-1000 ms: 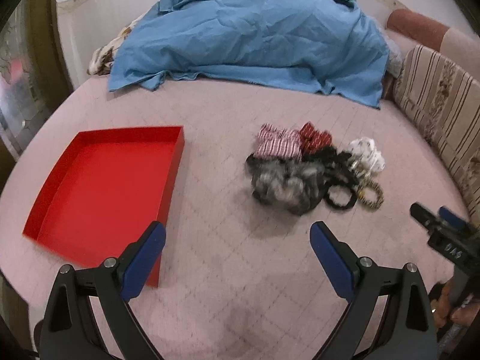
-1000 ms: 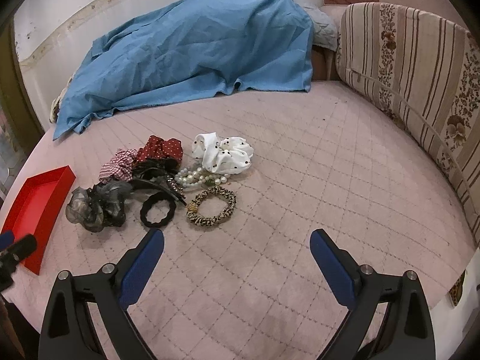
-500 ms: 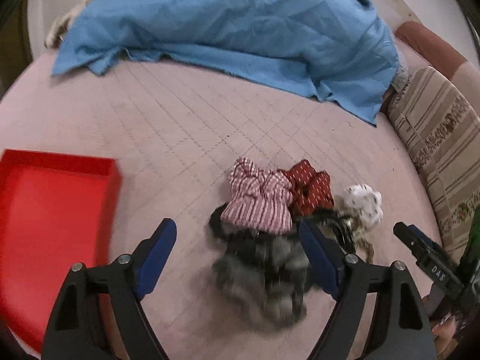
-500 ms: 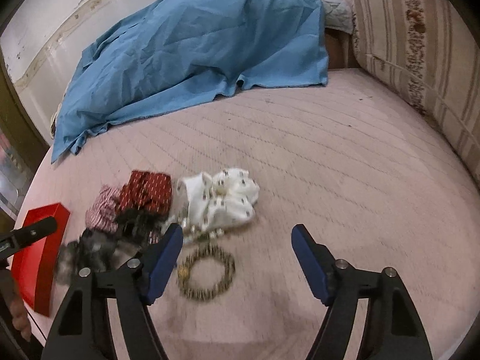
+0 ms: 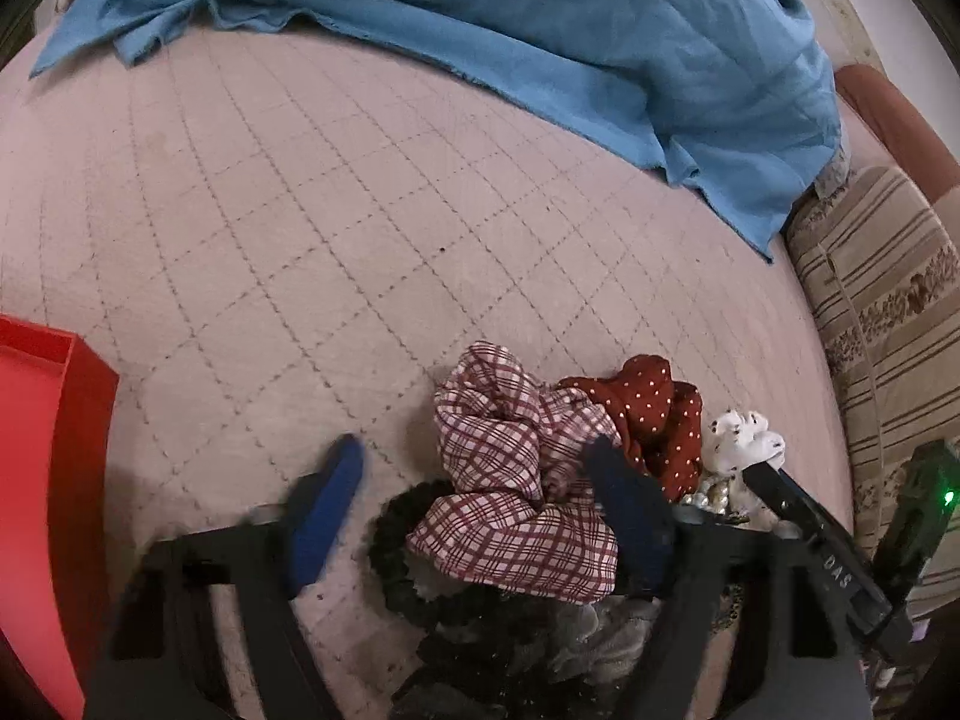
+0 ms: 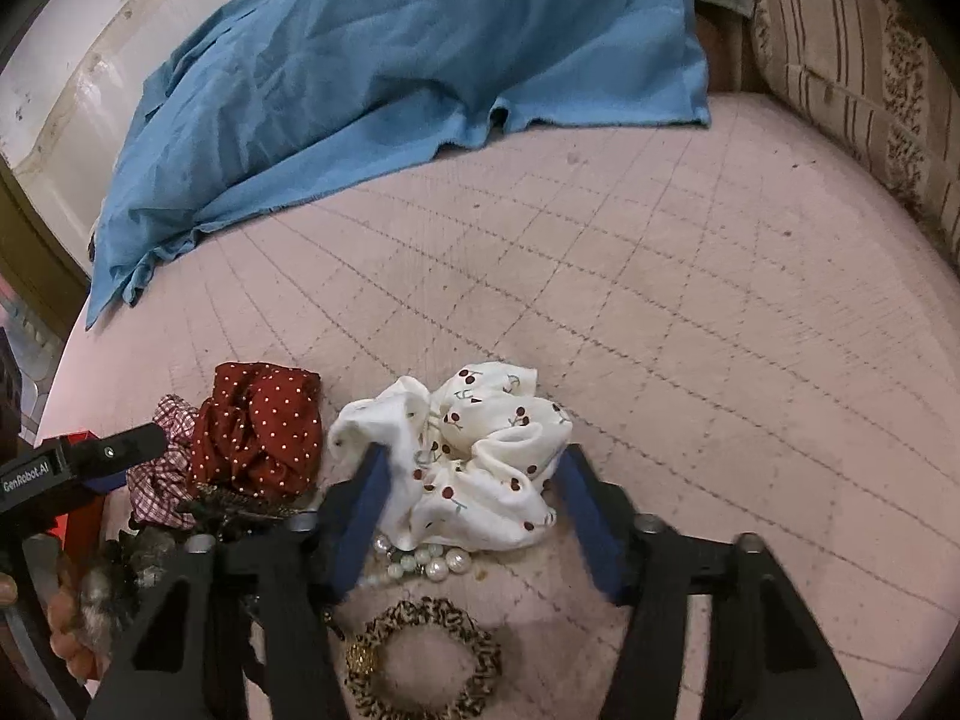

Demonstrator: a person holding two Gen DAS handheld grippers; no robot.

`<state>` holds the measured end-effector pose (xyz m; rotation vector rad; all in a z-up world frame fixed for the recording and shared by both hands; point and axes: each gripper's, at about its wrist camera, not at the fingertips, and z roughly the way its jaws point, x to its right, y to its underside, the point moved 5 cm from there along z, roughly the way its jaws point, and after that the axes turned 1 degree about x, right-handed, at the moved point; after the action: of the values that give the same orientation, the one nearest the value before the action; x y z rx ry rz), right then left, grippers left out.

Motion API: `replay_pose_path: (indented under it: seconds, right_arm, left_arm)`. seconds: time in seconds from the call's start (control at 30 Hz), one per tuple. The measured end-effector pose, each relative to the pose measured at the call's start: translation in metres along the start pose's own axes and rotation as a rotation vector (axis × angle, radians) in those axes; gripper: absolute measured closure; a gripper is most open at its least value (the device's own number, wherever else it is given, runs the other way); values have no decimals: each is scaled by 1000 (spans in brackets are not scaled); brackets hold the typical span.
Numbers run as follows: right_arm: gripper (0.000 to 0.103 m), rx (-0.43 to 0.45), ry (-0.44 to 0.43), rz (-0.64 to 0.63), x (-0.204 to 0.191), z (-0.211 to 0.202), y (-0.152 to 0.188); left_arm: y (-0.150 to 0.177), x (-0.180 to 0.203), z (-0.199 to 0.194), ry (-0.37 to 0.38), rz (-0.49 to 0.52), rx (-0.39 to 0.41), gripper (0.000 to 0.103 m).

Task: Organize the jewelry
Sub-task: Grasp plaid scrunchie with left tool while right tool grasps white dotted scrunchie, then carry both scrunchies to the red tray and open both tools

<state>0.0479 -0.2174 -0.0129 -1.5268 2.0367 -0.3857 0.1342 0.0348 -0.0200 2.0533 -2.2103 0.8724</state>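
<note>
A pile of hair ties and jewelry lies on the pink quilted bed. My left gripper (image 5: 474, 480) is open, its blue fingers straddling the plaid scrunchie (image 5: 510, 492), with a black scrunchie (image 5: 408, 564) and a grey furry one (image 5: 600, 636) below. The red dotted scrunchie (image 5: 654, 414) lies just right. My right gripper (image 6: 474, 474) is open around the white cherry-print scrunchie (image 6: 480, 468). A pearl bracelet (image 6: 426, 564) and a leopard scrunchie (image 6: 420, 666) lie between its arms. The red dotted scrunchie (image 6: 258, 426) is to its left.
A red tray (image 5: 42, 480) stands at the left edge of the bed. A blue sheet (image 5: 480, 24) covers a heap at the back. A striped cushion (image 5: 888, 312) lines the right side. The other gripper (image 5: 822, 558) shows at the lower right of the left wrist view.
Both grippers have moved forward and down onto the pile. The left now straddles the plaid scrunchie, the right the white scrunchie. Both stay open.
</note>
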Motion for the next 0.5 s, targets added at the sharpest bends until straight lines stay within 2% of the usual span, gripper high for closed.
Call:
replay_pose_path:
  seconds: [0.03, 0.07, 0.1, 0.23, 0.37, 0.5]
  right_arm:
    - [69, -3, -9, 1, -1, 1, 1]
    - [83, -8, -20, 1, -2, 3, 1]
    - [85, -14, -32, -2, -4, 4, 2]
    - [91, 21, -15, -40, -12, -8, 1]
    - [91, 78, -9, -63, -20, -35, -3]
    - [91, 127, -40, -52, -29, -68, -6]
  left_arm:
    - [1, 2, 3, 10, 11, -16, 71]
    - [2, 4, 5, 25, 11, -35, 95]
    - [3, 5, 5, 34, 6, -42, 95]
    - [2, 12, -15, 25, 21, 11, 95]
    - [4, 17, -55, 73, -4, 72, 95]
    - [13, 17, -108, 134, -16, 145, 95]
